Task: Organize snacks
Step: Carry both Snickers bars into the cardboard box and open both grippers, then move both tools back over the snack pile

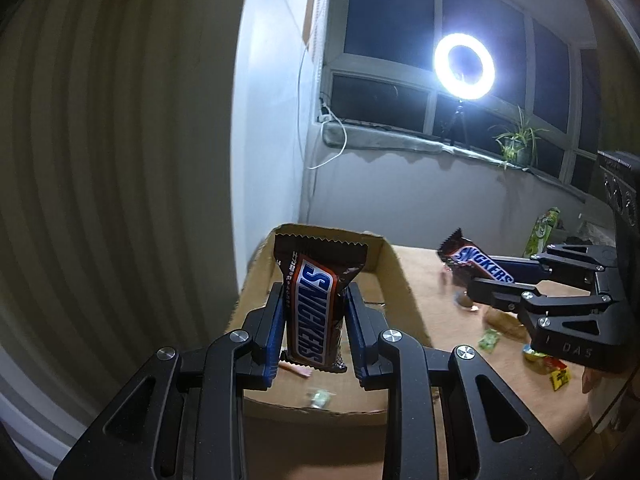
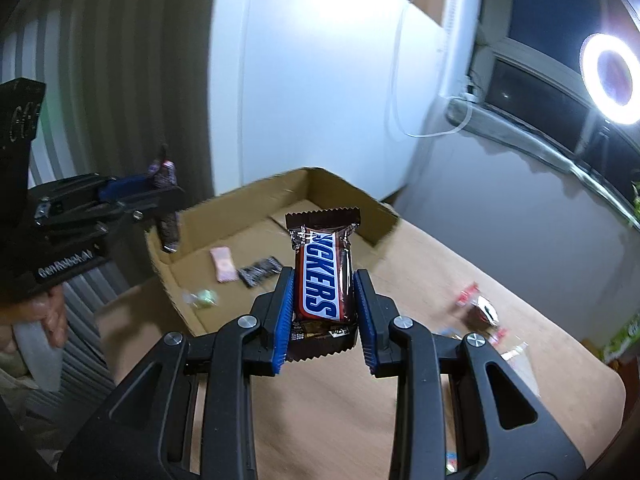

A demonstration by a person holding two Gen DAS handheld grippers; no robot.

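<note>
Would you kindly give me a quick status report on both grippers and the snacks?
Left gripper shut on a Snickers bar, over the cardboard box. Right gripper shut on a second Snickers, nearing the box. Nothing blocking.

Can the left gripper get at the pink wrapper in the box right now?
Probably not: the left gripper is shut on a Snickers bar, so it can't take the pink wrapper in the cardboard box.

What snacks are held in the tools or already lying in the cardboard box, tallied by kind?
Snickers bar: 2, one in the left tool, one in the right tool
Pink packet, in the cardboard box: 1
Dark packet, in the box: 1
Green wrapped candy, in the box: 1
Total: 5
</note>
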